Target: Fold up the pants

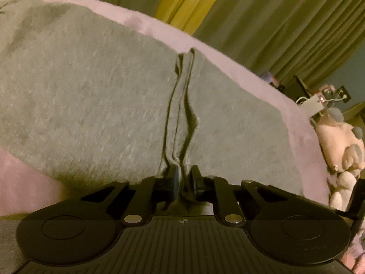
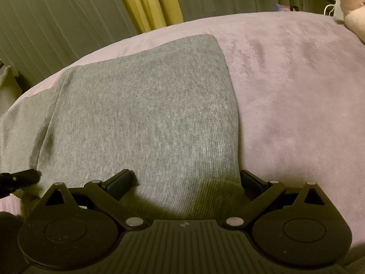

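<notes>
The grey pants (image 1: 91, 96) lie spread on a pink bedcover (image 1: 285, 96). My left gripper (image 1: 183, 178) is shut on a pinched ridge of the grey fabric, which runs away from the fingers as a raised fold. In the right wrist view the grey pants (image 2: 146, 114) lie folded flat, their right edge straight. My right gripper (image 2: 187, 180) is open, its fingers (image 2: 121, 180) astride the near corner of the cloth. The left gripper's tip shows at the left edge of the right wrist view (image 2: 20, 178).
The pink bedcover (image 2: 296, 91) stretches to the right of the pants. A pink plush toy (image 1: 337, 141) sits off the bed's right side, also showing in the right wrist view (image 2: 351, 11). Green and yellow curtains (image 2: 68, 22) hang behind the bed.
</notes>
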A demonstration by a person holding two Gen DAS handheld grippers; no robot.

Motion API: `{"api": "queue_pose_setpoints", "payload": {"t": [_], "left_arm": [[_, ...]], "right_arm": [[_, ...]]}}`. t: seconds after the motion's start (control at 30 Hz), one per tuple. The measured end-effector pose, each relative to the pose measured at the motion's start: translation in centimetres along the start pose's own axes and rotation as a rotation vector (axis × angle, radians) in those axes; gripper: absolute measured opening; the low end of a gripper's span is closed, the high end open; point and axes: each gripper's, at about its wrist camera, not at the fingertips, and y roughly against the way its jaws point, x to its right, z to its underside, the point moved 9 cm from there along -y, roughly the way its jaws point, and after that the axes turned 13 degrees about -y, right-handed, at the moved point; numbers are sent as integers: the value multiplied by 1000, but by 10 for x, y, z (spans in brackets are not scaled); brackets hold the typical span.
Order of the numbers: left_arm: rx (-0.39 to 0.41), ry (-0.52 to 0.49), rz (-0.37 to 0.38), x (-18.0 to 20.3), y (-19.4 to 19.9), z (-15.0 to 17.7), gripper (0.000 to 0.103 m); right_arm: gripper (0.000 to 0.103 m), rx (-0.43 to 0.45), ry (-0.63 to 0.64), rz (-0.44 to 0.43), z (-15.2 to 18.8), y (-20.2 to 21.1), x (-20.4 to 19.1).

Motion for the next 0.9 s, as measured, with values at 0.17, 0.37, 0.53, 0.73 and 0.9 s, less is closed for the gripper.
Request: {"api": "queue_pose_setpoints", "payload": {"t": [0.17, 0.37, 0.53, 0.73, 0.9], "left_arm": [[-10, 22, -27, -5, 13, 3, 13], [-65, 115, -48, -28, 5, 11, 20], [4, 192, -44, -46, 20, 2, 50], [206, 326, -200, -115, 66, -19, 89], [322, 567, -299, -205, 97, -12, 93]], "right_arm": [[93, 114, 79, -18, -2, 20, -12], [86, 121, 148, -4, 2, 19, -20], [97, 61, 138, 31, 0, 3, -17], [99, 5, 34, 2, 0, -3, -7], [99, 11, 47, 12, 1, -5, -7]]}}
